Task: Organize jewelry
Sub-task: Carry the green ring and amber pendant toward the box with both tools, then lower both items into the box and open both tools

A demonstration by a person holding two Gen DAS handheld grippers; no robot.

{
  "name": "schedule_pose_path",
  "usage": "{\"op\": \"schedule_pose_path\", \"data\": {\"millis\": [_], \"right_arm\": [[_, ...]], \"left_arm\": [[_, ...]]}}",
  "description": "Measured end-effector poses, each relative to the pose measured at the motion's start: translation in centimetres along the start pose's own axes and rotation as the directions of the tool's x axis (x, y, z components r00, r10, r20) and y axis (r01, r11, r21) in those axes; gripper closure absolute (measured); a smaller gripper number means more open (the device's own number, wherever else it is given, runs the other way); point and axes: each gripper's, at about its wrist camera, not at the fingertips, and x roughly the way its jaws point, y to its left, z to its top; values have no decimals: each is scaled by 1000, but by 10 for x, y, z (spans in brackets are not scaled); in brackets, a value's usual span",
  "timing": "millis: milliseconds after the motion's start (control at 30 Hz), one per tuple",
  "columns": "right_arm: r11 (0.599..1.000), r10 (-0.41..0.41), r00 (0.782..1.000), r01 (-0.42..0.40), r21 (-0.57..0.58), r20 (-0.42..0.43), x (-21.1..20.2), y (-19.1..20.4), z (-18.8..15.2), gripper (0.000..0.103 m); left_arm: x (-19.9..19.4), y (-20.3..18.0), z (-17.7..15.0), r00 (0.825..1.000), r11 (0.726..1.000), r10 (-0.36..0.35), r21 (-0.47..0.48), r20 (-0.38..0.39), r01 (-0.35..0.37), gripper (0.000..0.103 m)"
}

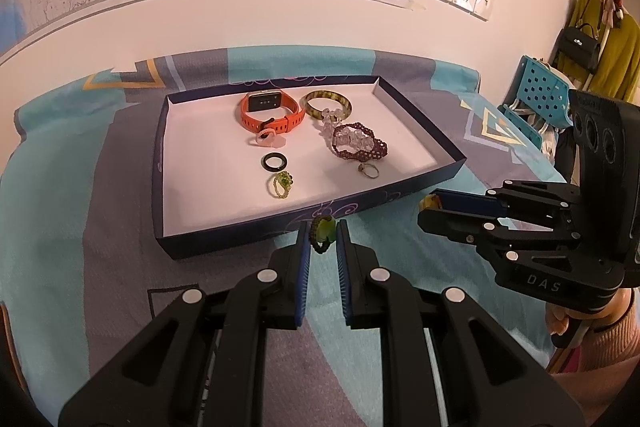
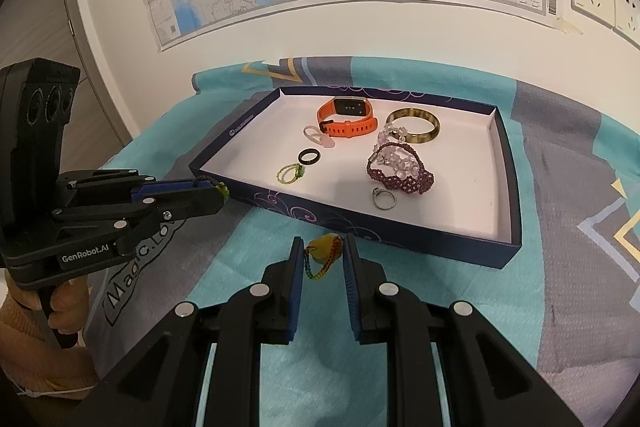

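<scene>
I see the shallow dark-blue tray [image 1: 448, 151] lying on the teal and grey bedspread [image 1: 80, 211], its floor plain white, its outer wall printed with pale swirls. Inside it, toward the far wall, sits an orange watch [image 1: 270, 111] with a ribbed rubbery strap and a dark rectangular face. Just beside that is a glossy olive-brown bangle [image 1: 327, 103], and a string of clear faceted beads [image 1: 329, 121] touches its near edge. A wide band of woven maroon beads [image 1: 360, 145] lies nearer me, with a thin silver ring [image 1: 369, 170] just in front of it. Left of those I count a pale pink ring [image 1: 266, 139], a smooth black ring [image 1: 274, 161] and a looped green bead ring [image 1: 282, 185].

My left gripper [image 1: 323, 237] hovers just outside the tray's near wall, its blue ribbed pads clamped on a small green bead charm [image 1: 323, 229] with a dark cord loop. My right gripper [image 2: 323, 253] hovers near it over the bedspread, pads pinching a yellow stone charm [image 2: 326, 247] from which a multicoloured bead cord hangs.
</scene>
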Motion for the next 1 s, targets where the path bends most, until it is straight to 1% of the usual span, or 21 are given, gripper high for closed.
{"op": "schedule_pose_path", "data": {"millis": [200, 367, 567, 700, 867, 1000], "right_arm": [[1000, -4, 1000, 4, -5, 6, 0, -1, 4, 85], [1000, -13, 1000, 13, -9, 22, 0, -5, 14, 85], [999, -36, 999, 37, -9, 29, 8, -14, 28, 85], [998, -59, 998, 59, -1, 11, 24, -22, 36, 85], [996, -84, 996, 84, -4, -31, 45, -31, 41, 85], [996, -89, 994, 89, -5, -59, 59, -34, 41, 85]], "left_arm": [[0, 1, 4, 1000, 1000, 1, 0, 9, -1, 90], [3, 3, 14, 1000, 1000, 6, -4, 23, -6, 90], [18, 14, 27, 1000, 999, -16, -41, 10, 16, 90], [32, 22, 35, 999, 997, -31, -74, -10, 30, 90], [53, 29, 40, 999, 995, -25, -100, -46, 20, 90], [66, 32, 41, 997, 994, -18, -111, -73, 10, 91]]}}
